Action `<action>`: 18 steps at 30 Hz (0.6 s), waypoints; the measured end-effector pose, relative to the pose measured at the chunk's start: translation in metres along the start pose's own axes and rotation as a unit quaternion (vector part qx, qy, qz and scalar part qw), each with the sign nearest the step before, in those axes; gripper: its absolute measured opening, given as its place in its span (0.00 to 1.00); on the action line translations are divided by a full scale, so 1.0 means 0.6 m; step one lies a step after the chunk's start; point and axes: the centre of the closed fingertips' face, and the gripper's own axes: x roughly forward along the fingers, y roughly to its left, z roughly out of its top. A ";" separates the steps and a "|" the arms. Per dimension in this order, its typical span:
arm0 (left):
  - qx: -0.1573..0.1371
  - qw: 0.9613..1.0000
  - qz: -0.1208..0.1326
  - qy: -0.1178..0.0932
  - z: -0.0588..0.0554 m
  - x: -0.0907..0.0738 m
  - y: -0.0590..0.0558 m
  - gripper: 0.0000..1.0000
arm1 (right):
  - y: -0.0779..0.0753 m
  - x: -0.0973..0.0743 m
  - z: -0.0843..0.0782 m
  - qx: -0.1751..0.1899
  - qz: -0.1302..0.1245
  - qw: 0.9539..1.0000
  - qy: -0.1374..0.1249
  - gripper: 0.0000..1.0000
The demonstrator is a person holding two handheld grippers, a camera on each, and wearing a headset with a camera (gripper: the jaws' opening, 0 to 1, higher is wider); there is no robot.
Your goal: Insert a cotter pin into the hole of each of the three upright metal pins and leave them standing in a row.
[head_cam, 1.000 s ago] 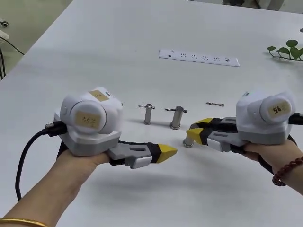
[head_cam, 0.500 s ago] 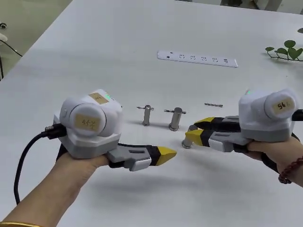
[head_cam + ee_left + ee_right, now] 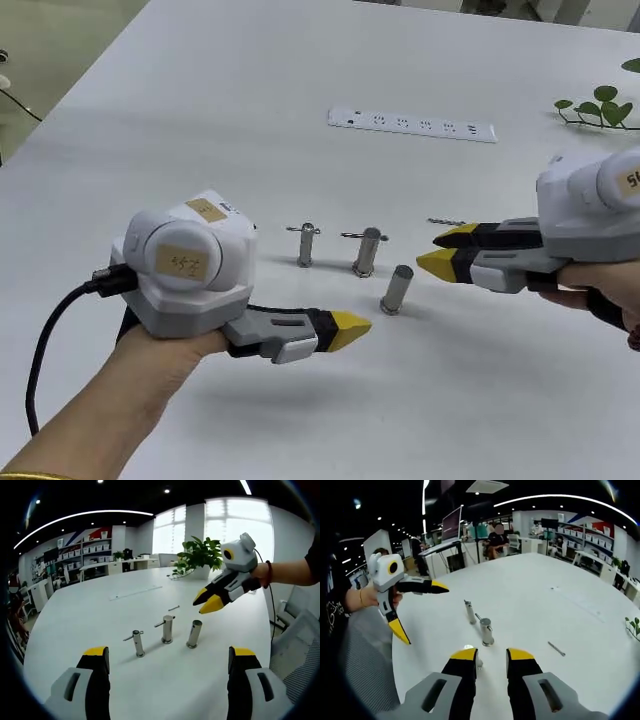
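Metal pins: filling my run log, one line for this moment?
left pin, middle pin: cottered; third pin: bare; loose cotter pin: on table; left gripper: open, empty; right gripper: open, empty

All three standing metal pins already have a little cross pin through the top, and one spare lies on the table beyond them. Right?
Not quite. Only two, the left pin and the middle pin, carry a cotter pin. The near pin has none, as the head view shows. One spare cotter pin does lie on the table beyond them.

Pins point(image 3: 397, 289) bare brushed metal, dull sheen; table point(image 3: 200, 120) smooth matt white; power strip point(image 3: 411, 124) white plastic.
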 end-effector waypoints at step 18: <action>0.006 1.000 -0.010 0.000 0.000 0.006 -0.013 0.99 | -0.102 0.006 -0.027 -0.020 -0.044 0.997 0.055 0.16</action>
